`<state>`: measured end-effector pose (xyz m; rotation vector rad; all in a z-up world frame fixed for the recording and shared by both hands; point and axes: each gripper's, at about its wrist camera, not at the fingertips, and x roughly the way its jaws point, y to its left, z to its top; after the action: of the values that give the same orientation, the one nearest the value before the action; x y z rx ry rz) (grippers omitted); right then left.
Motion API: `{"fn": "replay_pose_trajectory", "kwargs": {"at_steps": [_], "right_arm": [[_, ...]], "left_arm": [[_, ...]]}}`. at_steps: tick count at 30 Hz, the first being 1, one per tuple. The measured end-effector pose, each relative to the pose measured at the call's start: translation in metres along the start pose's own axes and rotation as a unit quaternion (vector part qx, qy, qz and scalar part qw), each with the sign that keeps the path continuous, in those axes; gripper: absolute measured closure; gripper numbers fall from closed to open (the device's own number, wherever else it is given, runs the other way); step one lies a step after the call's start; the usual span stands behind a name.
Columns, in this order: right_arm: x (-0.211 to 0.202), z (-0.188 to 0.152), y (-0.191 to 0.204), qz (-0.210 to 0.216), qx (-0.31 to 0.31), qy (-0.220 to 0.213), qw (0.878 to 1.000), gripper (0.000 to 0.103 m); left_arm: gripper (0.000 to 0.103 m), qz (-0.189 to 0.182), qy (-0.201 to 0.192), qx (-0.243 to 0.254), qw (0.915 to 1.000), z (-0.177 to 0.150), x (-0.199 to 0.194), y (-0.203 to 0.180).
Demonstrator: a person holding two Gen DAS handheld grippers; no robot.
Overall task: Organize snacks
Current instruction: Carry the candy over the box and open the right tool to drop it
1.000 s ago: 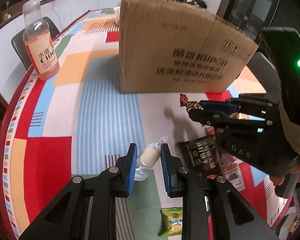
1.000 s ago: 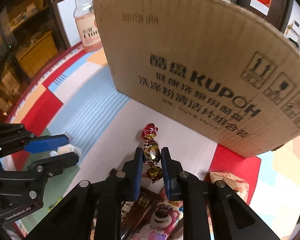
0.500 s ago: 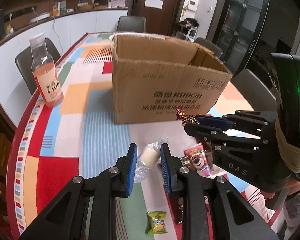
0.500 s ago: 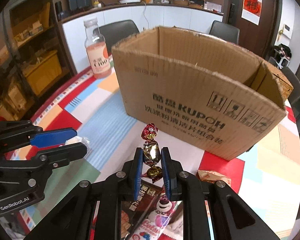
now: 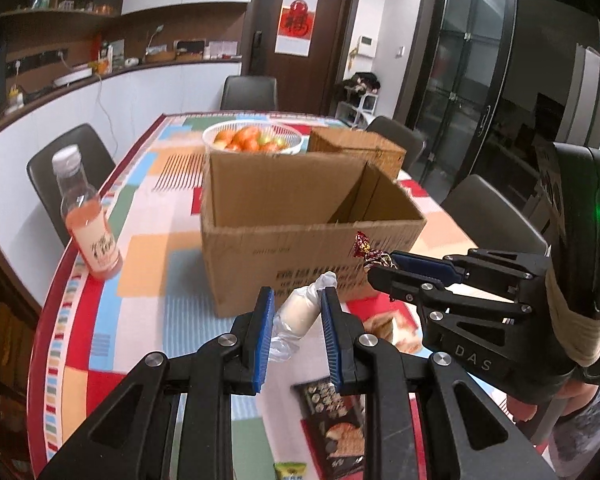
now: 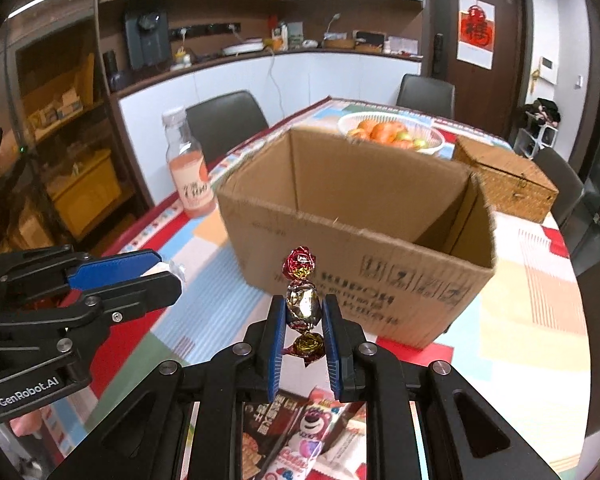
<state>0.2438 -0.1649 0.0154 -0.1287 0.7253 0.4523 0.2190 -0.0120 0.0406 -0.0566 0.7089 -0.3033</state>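
Observation:
My left gripper (image 5: 296,312) is shut on a white candy in clear wrap (image 5: 300,313) and holds it in the air in front of the open cardboard box (image 5: 300,248). My right gripper (image 6: 303,322) is shut on a foil-wrapped candy with red and gold twists (image 6: 302,304), also raised before the box (image 6: 340,248). In the left wrist view the right gripper (image 5: 380,268) sits to the right with its candy (image 5: 366,249) near the box's front rim. In the right wrist view the left gripper (image 6: 164,272) shows at left. The box inside looks empty where visible.
Snack packets lie on the patterned tablecloth below the grippers (image 5: 336,428) (image 6: 300,436). A pink drink bottle (image 5: 88,220) stands left of the box. A white basket of fruit (image 5: 254,140) and a wicker box (image 6: 504,180) stand behind it. Chairs surround the table.
Both grippers have risen from table level with their candies, so the box's open top now shows. They hold the same candies throughout.

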Motion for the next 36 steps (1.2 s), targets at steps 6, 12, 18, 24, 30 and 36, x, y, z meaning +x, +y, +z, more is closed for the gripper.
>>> {"fn": "replay_pose_trajectory", "kwargs": {"at_steps": [6,12,18,24,30,36], "right_arm": [[-0.015,0.016,-0.017,-0.009,0.020,-0.027,0.999,0.084],[-0.023,0.035,-0.031,-0.022,0.029,-0.052,0.998,0.084],[-0.021,0.051,-0.049,-0.033,0.043,-0.062,0.997,0.084],[-0.009,0.063,-0.064,-0.028,0.058,-0.052,0.997,0.084],[0.006,0.072,-0.073,-0.039,0.065,-0.041,0.996,0.084],[0.010,0.076,-0.080,-0.051,0.086,-0.036,0.994,0.063]], "left_arm": [[0.079,-0.009,-0.024,0.009,0.9996,0.028,0.000,-0.011],[0.079,-0.009,-0.044,0.023,0.9987,0.057,0.003,-0.019],[0.079,-0.002,-0.049,0.036,0.9981,0.079,0.014,-0.022],[0.079,0.000,-0.035,0.035,0.9988,0.096,0.034,-0.015],[0.079,0.010,-0.024,0.027,0.9993,0.107,0.055,-0.008],[0.069,0.040,-0.033,0.030,0.9982,0.108,0.054,-0.008]]}}
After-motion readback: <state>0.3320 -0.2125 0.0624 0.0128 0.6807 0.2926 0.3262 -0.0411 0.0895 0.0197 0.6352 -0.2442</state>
